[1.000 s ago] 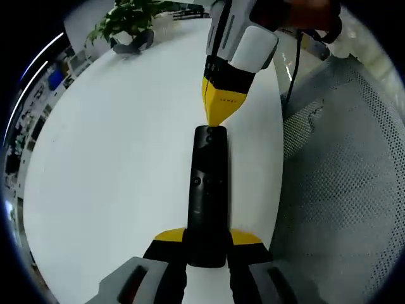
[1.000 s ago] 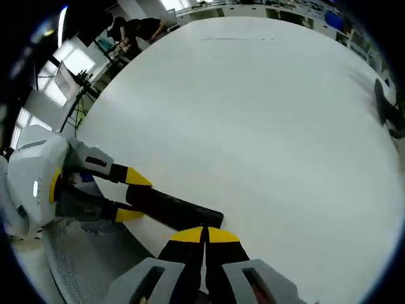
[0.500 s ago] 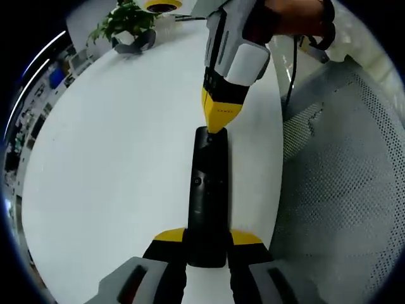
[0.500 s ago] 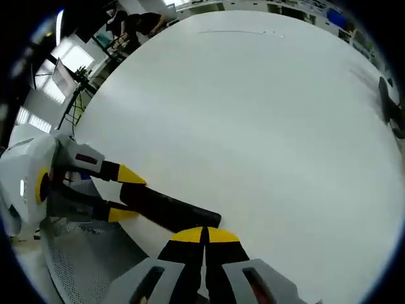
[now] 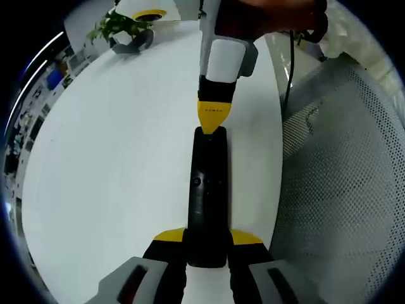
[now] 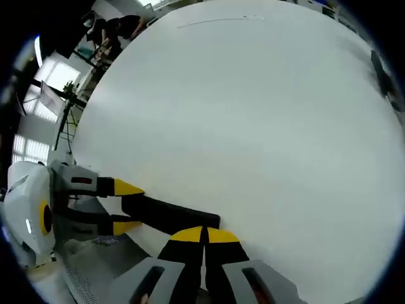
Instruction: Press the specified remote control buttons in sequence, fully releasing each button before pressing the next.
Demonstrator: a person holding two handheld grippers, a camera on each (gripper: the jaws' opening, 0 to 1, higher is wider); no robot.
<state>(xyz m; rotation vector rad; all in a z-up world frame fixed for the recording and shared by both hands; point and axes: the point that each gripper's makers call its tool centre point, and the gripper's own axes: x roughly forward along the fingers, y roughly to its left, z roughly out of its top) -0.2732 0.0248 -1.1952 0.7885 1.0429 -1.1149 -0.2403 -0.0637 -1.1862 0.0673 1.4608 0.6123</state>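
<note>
A long black remote control [image 5: 207,196] lies over the white table [image 5: 114,145], and my left gripper [image 5: 207,244] is shut on its near end, yellow pads on both sides. My right gripper [image 5: 212,126] comes down from the top of the left gripper view, shut, its yellow tip touching the remote's far end. In the right gripper view the shut yellow tips [image 6: 204,235] sit right on the end of the remote [image 6: 174,215]. The left gripper [image 6: 123,206] holds the remote from the left there.
A potted plant [image 5: 123,25] and a yellow-topped object [image 5: 149,12] stand at the table's far end. A grey perforated mesh surface [image 5: 342,190] runs along the table's right side. A cable [image 5: 292,63] hangs by the person's hand. People stand far off [image 6: 120,28].
The right gripper has swung more upright and centred over the remote's far end, its tip staying at that end. The left gripper keeps its hold on the remote.
</note>
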